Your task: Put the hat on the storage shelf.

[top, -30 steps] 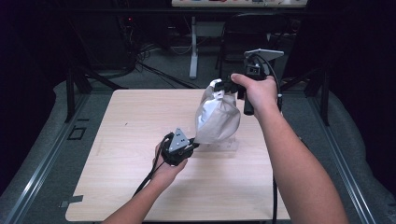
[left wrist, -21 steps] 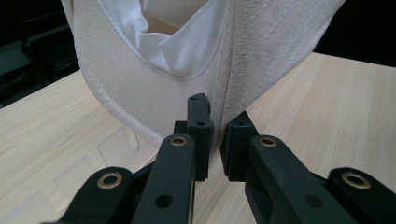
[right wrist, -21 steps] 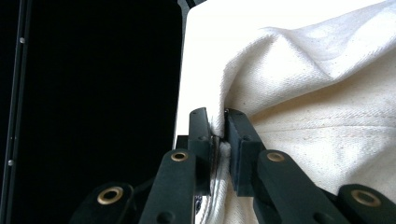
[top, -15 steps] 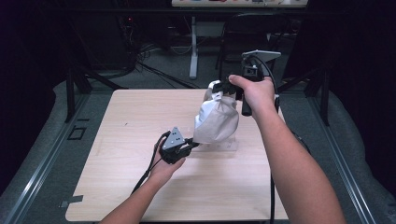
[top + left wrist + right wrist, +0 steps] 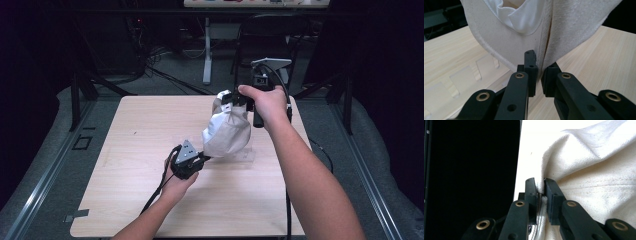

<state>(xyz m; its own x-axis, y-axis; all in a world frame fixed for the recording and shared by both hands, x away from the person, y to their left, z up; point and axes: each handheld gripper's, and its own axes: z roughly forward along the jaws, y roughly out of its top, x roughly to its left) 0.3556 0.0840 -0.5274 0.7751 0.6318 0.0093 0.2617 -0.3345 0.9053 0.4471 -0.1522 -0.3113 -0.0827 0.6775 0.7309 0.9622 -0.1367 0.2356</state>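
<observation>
A cream cloth (image 5: 227, 132), stitched along its hem and lined in white, hangs over the middle of the wooden table (image 5: 140, 200). My right gripper (image 5: 227, 100) holds its top, bunched end up from the right. In the right gripper view the right gripper (image 5: 541, 187) is shut on a fold of the cloth (image 5: 594, 177). My left gripper (image 5: 206, 158) reaches in from the lower left to the cloth's bottom edge. In the left gripper view the left gripper (image 5: 540, 70) is shut on the hem of the cloth (image 5: 506, 42).
A clear slotted plate (image 5: 245, 156) lies flat on the table under the cloth, also seen as a clear slotted plate (image 5: 461, 80) in the left gripper view. A dark chair (image 5: 270, 30) and a table leg (image 5: 206, 50) stand behind the far edge. Cables trail from both grippers.
The right hand has drifted slightly left with the cloth's top. The left gripper stays at the cloth's lower edge.
</observation>
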